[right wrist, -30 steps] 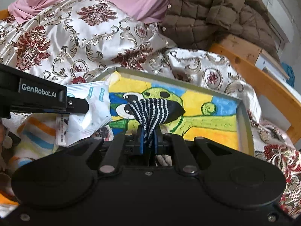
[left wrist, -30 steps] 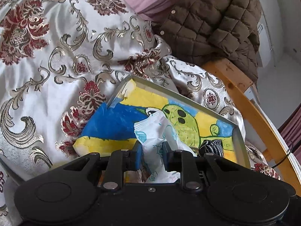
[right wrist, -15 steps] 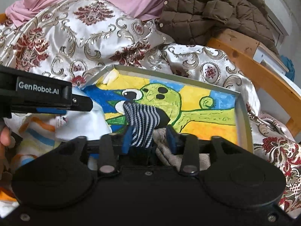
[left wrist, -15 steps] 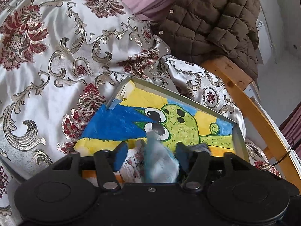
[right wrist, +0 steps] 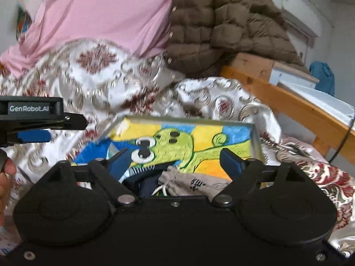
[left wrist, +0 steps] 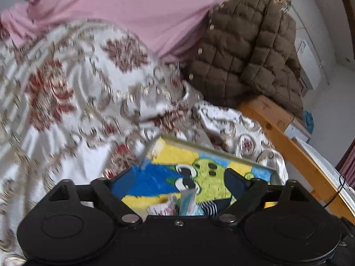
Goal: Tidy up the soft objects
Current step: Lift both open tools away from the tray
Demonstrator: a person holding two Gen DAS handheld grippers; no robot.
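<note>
- Released since a second ago: white printed packet (left wrist: 186, 202) let go by the left gripper (left wrist: 179, 184), striped sock (right wrist: 138, 170) let go by the right gripper (right wrist: 175, 159); both views now higher and drawn back, blurred from the move.
- Left gripper jaws just been opening, now spread wide, nothing pressed between the blue pads (left wrist: 231, 185); packet lying low between them, crumpled, in the tray (left wrist: 213, 149).
- Right gripper jaws likewise just been opening, now wide apart and empty; sock slumped below them at the tray's near end, beside a beige drawstring pouch (right wrist: 195, 182).
- Step in hand, by judgement: drop-off into the tray finished, retreat under way.
- Next move likely calls for finding another loose soft item on the bed and closing on a bunched fold, not a flat face.
- Tray: shallow, rectangular, thin grey rim, floor painted with a green cartoon figure on yellow and blue.
- Around it: glossy white satin quilt (left wrist: 73, 110) with red and gold scrollwork, puffy brown quilted jacket (left wrist: 246, 53), pink sheet (right wrist: 106, 11), wooden bed frame (right wrist: 295, 108).
- Sock knitted, dark with white stripes; packet thin and crinkly.
</note>
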